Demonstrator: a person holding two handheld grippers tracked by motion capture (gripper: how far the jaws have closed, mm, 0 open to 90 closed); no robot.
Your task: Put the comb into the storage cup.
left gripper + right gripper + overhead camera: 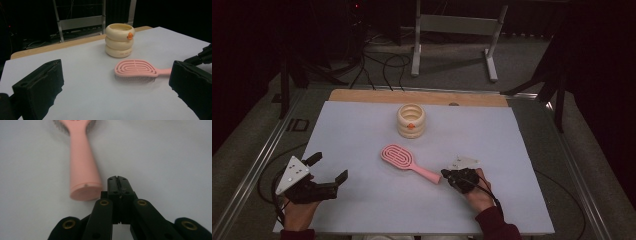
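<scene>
A pink hairbrush [404, 160] lies flat mid-table, its head [135, 67] toward the left and its handle [83, 167] pointing at my right gripper. Behind it stands a cream ringed cup [411, 120] with a small orange mark [129, 35]. My right gripper [446, 175] sits just off the handle's end, its jaws pressed together with nothing between them [117, 178]. My left gripper [329, 167] rests at the table's front left, jaws wide apart and empty, with its black pads [40, 87] framing the brush and cup from a distance.
A white sheet [362, 140] covers the table, with a wooden strip [362, 95] along the far edge. Beyond it are a metal frame [452, 30] and cables on the floor. Metal rails run along both table sides.
</scene>
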